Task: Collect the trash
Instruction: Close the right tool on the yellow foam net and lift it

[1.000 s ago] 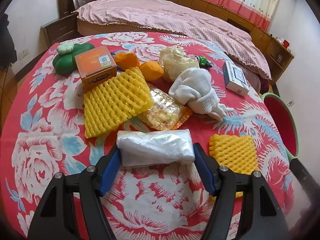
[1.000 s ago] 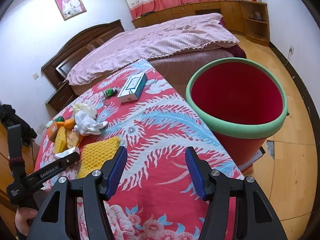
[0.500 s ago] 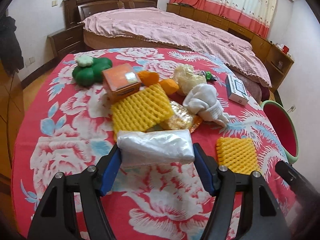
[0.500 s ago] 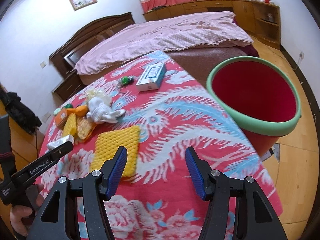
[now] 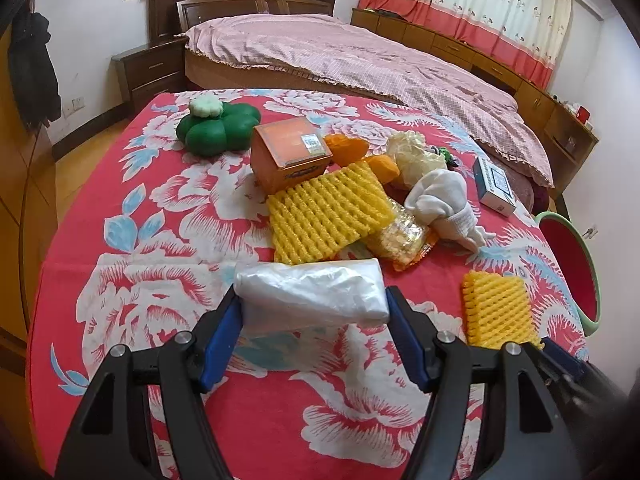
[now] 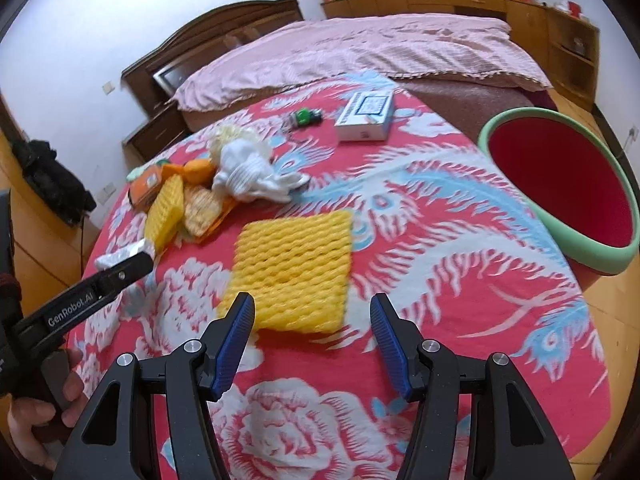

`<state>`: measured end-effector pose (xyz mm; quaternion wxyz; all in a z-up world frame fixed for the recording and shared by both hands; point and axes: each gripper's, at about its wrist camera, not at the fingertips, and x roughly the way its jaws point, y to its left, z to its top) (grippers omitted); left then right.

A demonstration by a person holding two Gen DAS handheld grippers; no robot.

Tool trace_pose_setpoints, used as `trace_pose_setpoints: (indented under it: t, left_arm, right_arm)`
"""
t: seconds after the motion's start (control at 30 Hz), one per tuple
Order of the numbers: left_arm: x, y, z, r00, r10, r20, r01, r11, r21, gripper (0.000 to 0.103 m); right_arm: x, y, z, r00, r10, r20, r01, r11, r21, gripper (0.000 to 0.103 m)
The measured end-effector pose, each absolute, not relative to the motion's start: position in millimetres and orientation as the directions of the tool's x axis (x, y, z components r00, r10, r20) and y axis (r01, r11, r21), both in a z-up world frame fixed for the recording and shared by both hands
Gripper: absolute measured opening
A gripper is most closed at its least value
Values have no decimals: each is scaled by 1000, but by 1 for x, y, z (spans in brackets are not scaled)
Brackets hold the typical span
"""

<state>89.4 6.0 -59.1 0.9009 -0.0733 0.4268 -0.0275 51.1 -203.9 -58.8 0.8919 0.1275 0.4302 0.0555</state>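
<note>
Left gripper (image 5: 314,322) pinching a crumpled clear plastic bag (image 5: 312,294) between its blue pads, bag's long axis lying crosswise from pad to pad, carried above the flowered counter (image 5: 132,248); right gripper (image 6: 312,340) spread, nothing between the pads, aimed at the small yellow foam fruit net (image 6: 292,268) lying flat just beyond the fingertips and slightly left of centre; net nearer the right gripper than the left, its longer side running near to far; red bin with green rim (image 6: 560,184) off the counter's right edge, far right of the net.

Against the earlier frames: right view swung from the bin toward the net, net now almost between the pads where before it sat well off to the left; left gripper drawn back with the bag, grip unchanged; pile of larger yellow net (image 5: 326,212), snack wrapper (image 5: 404,236) and white cloth (image 5: 444,200) left as it was.
</note>
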Motion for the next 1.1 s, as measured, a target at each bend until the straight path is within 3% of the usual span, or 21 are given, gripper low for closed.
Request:
trace_pose_setpoints:
  t: [0.1,0.53,0.63,1.1]
  left_arm:
    - [89,7,-60,634,-114,-765,-14,987,-159,70]
    - [85,5,-59,638,-112,-762,-10,988,-153,70]
    - [85,2,-57,639,-113,-761,-5,989,-151,70]
    - [80,-4,-50,645,-114,-756,3,989,-146,70]
  right_arm:
    - [52,-198,-60,625,200,-754,0,967,256,61]
    - [47,-200,-63,629,234,-741,-10,956,294,14]
    - [45,-204,-61,641,246,-727,-8,950,313,10]
    - [31,-214,-40,724,239,-647,-13,943,333,7]
